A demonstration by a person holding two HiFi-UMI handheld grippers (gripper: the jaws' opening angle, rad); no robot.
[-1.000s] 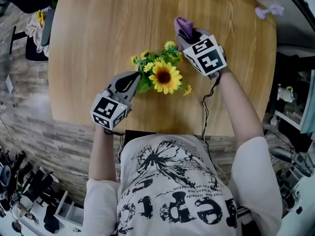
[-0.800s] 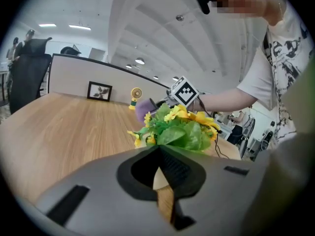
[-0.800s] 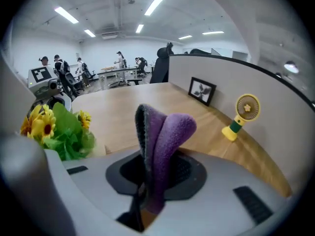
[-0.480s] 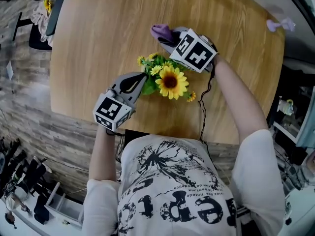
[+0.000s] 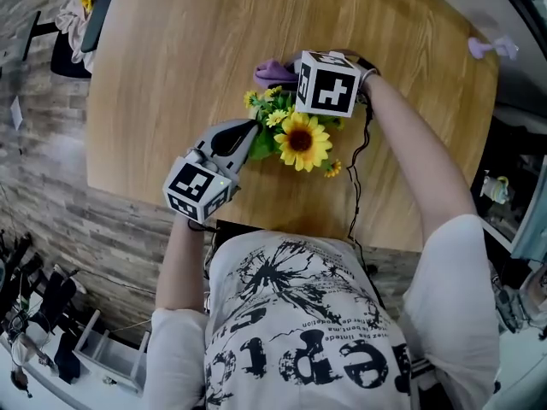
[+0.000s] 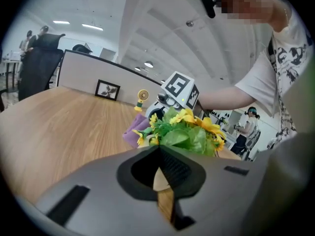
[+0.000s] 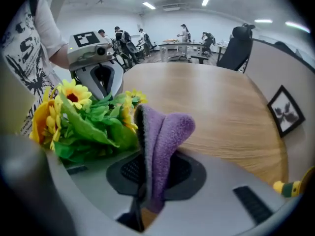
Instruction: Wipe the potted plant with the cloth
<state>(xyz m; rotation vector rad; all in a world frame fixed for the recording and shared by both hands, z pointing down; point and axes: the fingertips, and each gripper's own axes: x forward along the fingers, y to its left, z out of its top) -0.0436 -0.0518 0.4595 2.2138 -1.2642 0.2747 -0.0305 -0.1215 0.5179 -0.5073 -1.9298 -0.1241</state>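
The potted plant (image 5: pixel 297 137), a large sunflower with small yellow blooms and green leaves, stands on the round wooden table (image 5: pixel 162 58). My left gripper (image 5: pixel 253 135) is shut, its tips against the leaves on the plant's left; I cannot see whether a leaf is pinched. In the left gripper view the foliage (image 6: pixel 189 134) sits just beyond the closed jaws (image 6: pixel 158 149). My right gripper (image 7: pixel 145 154) is shut on the purple cloth (image 7: pixel 162 132), which lies against the leaves (image 7: pixel 86 122). From the head view the cloth (image 5: pixel 272 69) pokes out at the plant's far side beside the marker cube (image 5: pixel 327 84).
A small framed picture (image 6: pixel 107 89) and a yellow toy figure (image 6: pixel 142 98) stand at the table's far side. A purple object (image 5: pixel 487 48) lies off the table's right edge. A black cable (image 5: pixel 355 186) hangs from the right gripper. Chairs and people fill the room behind.
The right gripper has swung left with the cloth and rolled, from the plant's right to its far side above the leaves. The left gripper has stayed at the plant.
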